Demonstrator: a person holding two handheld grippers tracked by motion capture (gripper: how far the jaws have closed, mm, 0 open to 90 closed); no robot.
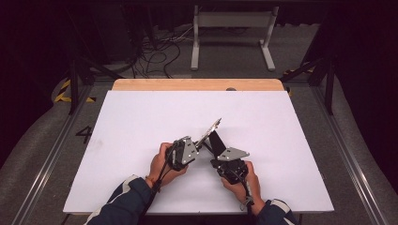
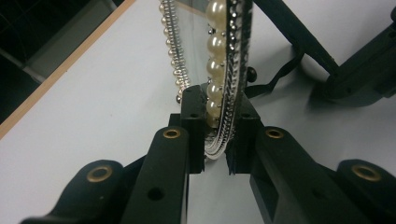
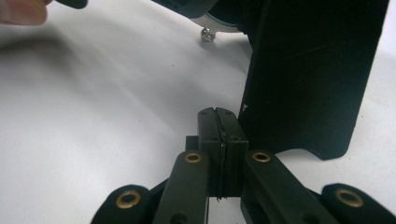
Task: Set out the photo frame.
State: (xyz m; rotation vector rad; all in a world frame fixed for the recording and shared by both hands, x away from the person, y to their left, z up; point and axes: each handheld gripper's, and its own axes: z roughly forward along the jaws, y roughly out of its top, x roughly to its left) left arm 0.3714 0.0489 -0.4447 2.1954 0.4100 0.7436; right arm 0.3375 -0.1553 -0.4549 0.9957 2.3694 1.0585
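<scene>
The left gripper (image 2: 215, 140) is clamping the rim of a pearl-edged glass picture frame (image 2: 219, 70); the right gripper (image 3: 219, 135), jaws pressed together, is touching the frame's black back stand (image 3: 308, 74).

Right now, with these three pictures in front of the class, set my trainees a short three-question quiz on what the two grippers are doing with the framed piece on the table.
1. True or false: the left gripper has the pearl-edged frame between its jaws.
2. How do the right gripper's jaws stand?
A. wide open
B. pressed together with nothing between them
C. clamped on a pearl
3. In a few words: what stands just beside the right gripper's jaw tips, on the white table?

Key
1. True; the jaws sit on either side of the frame's lower rim.
2. B
3. The frame's black stand, close beside the tips; the jaws do not grip it.
</scene>
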